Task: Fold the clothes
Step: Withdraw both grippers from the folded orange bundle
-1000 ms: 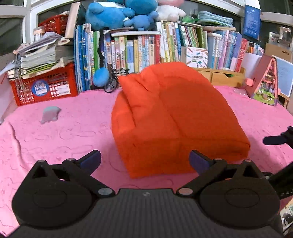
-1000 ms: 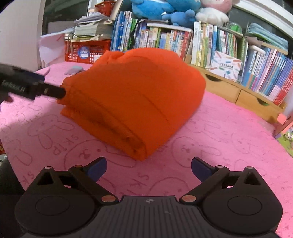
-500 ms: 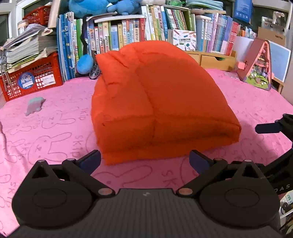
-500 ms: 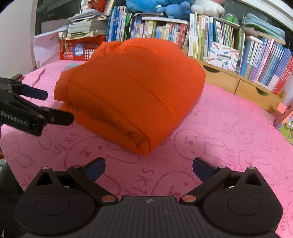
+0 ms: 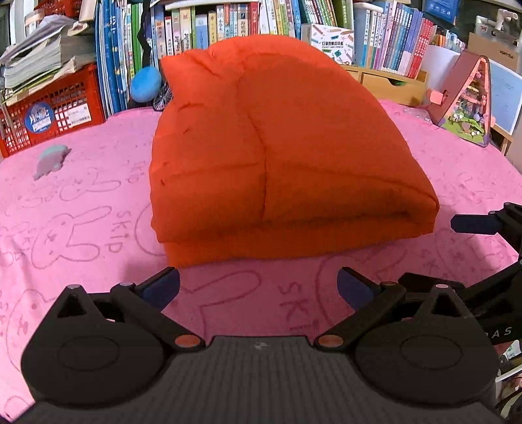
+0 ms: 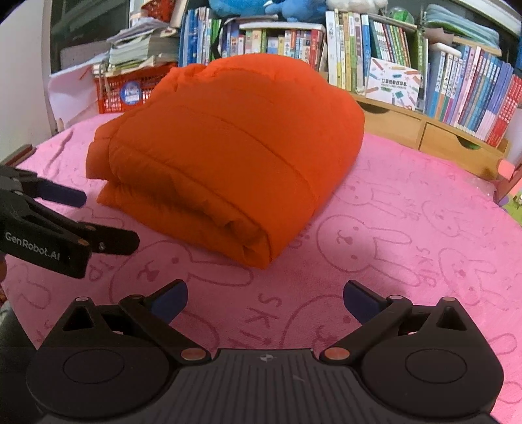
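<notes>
1. Nearest the left wrist camera, the left gripper stood with its jaws spread wide and nothing between them, poised over the pink bunny-print cloth just short of the garment.
2. In the right wrist view, the right gripper was likewise spread wide and empty above the same cloth, clear of the fabric.
3. Each tool showed in the other's view: the left one at the left edge of the right camera, its two fingers apart and near the garment's corner without touching it; one dark finger of the right one at the right edge of the left camera.
4. Just beyond the fingertips, the folded orange padded jacket lay on the cloth as a thick, puffy bundle, its stacked layers showing along the near edge.
5. To the left of it, well apart, a small grey-blue toy rested on the cloth.
6. Farther back on the left stood a red basket with papers piled on top.
7. Behind the jacket ran a row of upright books, with wooden drawers below those on the right.
8. At the far right, a pink triangular toy house stood at the cloth's edge.
</notes>
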`<state>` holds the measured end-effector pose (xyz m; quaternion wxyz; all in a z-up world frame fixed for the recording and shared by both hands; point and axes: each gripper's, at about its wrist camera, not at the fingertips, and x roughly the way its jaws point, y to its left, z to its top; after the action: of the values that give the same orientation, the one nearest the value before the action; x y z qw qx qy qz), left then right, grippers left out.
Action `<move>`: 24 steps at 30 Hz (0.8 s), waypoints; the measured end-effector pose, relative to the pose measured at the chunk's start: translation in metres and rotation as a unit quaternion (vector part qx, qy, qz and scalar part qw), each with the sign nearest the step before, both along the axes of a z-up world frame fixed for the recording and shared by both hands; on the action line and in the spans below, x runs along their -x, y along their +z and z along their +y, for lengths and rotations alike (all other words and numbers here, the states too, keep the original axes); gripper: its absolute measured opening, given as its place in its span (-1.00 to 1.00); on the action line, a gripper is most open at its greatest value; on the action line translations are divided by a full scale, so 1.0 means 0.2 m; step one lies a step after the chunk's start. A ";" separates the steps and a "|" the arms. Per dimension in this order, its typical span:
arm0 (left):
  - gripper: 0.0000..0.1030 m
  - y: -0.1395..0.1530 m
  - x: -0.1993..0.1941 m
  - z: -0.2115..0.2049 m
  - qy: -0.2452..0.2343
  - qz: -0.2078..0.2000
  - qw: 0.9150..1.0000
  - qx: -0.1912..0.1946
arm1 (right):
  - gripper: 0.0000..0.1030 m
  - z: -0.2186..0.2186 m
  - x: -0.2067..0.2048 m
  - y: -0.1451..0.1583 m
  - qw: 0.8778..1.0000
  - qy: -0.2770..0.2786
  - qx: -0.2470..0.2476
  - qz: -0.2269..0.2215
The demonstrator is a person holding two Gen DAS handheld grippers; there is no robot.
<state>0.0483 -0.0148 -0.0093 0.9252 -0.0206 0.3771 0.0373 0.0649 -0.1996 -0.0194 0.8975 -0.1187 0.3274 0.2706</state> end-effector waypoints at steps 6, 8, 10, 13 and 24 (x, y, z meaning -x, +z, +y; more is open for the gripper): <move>1.00 -0.03 -0.02 0.00 0.006 0.016 1.000 0.004 | 1.00 -0.01 0.02 -0.03 0.999 -0.015 -0.030 -0.037; 1.00 -0.04 -0.02 0.01 0.009 0.020 1.000 0.008 | 1.00 -0.03 0.01 -0.04 0.998 -0.018 -0.049 -0.030; 1.00 -0.03 -0.03 0.01 0.011 0.019 1.000 0.006 | 1.00 -0.04 -0.01 -0.05 0.998 -0.021 -0.062 -0.023; 1.00 -0.02 -0.03 0.02 0.017 0.014 1.000 0.007 | 1.00 -0.05 -0.01 -0.05 0.997 -0.020 -0.068 -0.016; 1.00 0.00 -0.05 0.06 0.028 0.008 0.999 0.041 | 1.00 -0.02 -0.02 -0.07 0.998 -0.015 -0.057 -0.009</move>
<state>0.0586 -0.0032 -0.0091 0.9189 -0.0689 0.3855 0.0473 0.0681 -0.2041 -0.0343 0.9097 -0.0645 0.3052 0.2740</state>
